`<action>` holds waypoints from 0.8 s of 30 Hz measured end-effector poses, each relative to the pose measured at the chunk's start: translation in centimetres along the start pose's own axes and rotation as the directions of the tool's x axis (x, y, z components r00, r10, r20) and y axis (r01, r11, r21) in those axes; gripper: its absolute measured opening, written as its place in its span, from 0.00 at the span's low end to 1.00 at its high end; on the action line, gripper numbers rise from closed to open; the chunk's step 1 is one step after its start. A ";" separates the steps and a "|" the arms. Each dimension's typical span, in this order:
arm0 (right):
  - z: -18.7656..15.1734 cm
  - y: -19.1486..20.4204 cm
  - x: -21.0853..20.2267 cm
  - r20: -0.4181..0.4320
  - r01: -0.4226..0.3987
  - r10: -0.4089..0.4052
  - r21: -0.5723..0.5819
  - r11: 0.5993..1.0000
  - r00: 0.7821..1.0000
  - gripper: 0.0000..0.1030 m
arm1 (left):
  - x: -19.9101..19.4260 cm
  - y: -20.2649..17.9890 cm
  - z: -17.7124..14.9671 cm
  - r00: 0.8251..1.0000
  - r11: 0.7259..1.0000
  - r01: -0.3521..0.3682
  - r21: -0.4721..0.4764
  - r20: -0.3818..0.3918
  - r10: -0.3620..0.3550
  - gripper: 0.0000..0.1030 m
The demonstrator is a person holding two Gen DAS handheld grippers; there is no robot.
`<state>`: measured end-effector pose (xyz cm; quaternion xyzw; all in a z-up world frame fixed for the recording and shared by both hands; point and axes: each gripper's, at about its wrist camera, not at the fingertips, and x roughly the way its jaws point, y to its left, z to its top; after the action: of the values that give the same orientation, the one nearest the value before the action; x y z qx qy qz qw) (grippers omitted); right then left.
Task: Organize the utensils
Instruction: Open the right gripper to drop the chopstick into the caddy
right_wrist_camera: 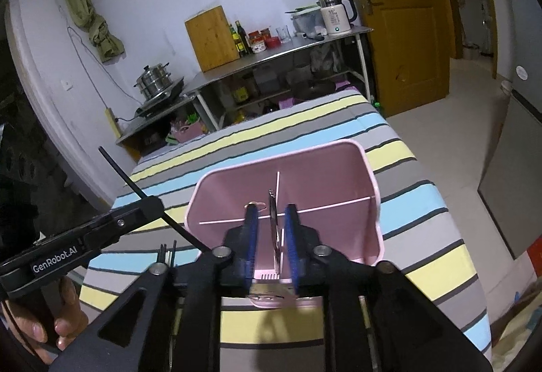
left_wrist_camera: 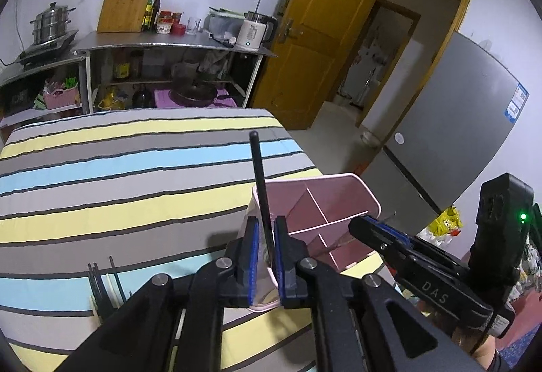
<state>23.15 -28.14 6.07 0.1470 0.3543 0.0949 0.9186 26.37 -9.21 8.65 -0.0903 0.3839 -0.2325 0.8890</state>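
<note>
A pink divided utensil holder (left_wrist_camera: 338, 199) (right_wrist_camera: 305, 168) stands on the striped table. My left gripper (left_wrist_camera: 266, 250) is shut on a black chopstick (left_wrist_camera: 260, 182) that points up and away, at the holder's near left corner; the gripper (right_wrist_camera: 149, 206) and chopstick (right_wrist_camera: 135, 189) also show in the right wrist view. My right gripper (right_wrist_camera: 271, 236) is narrowly closed on a metal utensil (right_wrist_camera: 275, 229) held edge-on over the holder's near compartment; the gripper also shows in the left wrist view (left_wrist_camera: 379, 229). Several more chopsticks (left_wrist_camera: 103, 284) (right_wrist_camera: 167, 255) lie on the table to the left.
The striped cloth table (left_wrist_camera: 118, 168) (right_wrist_camera: 423, 202) stretches ahead. Behind it is a steel shelf (left_wrist_camera: 169, 41) with a cutting board, bottles, kettle (left_wrist_camera: 252, 31) and steamer pot (left_wrist_camera: 50, 21). A wooden door (left_wrist_camera: 325, 29) and grey fridge (left_wrist_camera: 457, 128) are at right.
</note>
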 end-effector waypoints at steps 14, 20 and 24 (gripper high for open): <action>-1.7 0.6 -5.1 0.087 -0.010 0.011 -0.007 1.000 0.996 0.34 | -8.2 1.3 -4.4 0.988 0.999 -0.027 0.026 0.152 0.023 0.12; -3.7 2.5 -6.8 0.079 -0.054 0.058 -0.053 0.997 0.995 0.34 | -10.5 2.9 -7.9 0.983 0.995 -0.093 0.022 0.163 0.088 0.12; -5.4 4.2 -7.1 0.065 -0.066 0.074 -0.108 0.992 0.995 0.34 | -11.4 4.3 -10.2 0.979 0.991 -0.133 -0.025 0.155 0.135 0.12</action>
<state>13.95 -25.08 8.10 0.1135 0.3115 0.1406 0.9329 13.65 0.26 7.53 -0.0885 0.3201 -0.1617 0.9293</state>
